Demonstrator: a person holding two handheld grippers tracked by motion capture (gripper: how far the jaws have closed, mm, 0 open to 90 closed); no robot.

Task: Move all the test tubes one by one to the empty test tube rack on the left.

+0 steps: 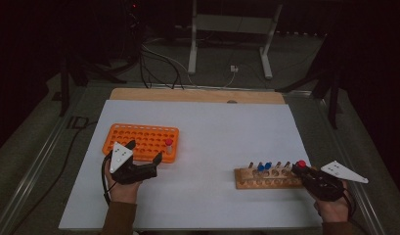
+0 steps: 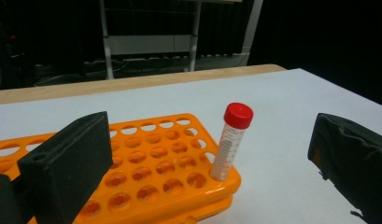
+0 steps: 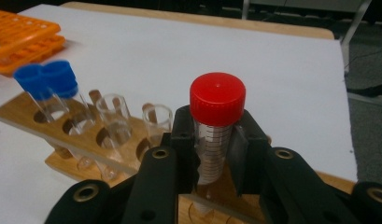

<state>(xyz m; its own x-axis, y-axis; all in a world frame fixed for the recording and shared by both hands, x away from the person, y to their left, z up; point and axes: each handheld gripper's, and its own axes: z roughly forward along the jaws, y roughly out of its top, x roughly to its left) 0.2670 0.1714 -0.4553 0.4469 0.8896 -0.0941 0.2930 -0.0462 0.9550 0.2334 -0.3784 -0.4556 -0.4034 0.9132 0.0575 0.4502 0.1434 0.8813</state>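
1. We find the right claw clamped on a red-capped tube, upright at the end of the wooden rack, on the table's right.
2. Left claw wide open, holding nothing, beside the orange rack.
3. A second red-capped tube stands in that rack's corner.

Held tube: clear with black graduation lines, red cap. Right gripper was black with brass-coloured rivets. Wooden rack was tan; two of its tubes had blue caps, the others were clear and uncapped. Perforated rack was orange, its tube red-capped. Table cover was white.
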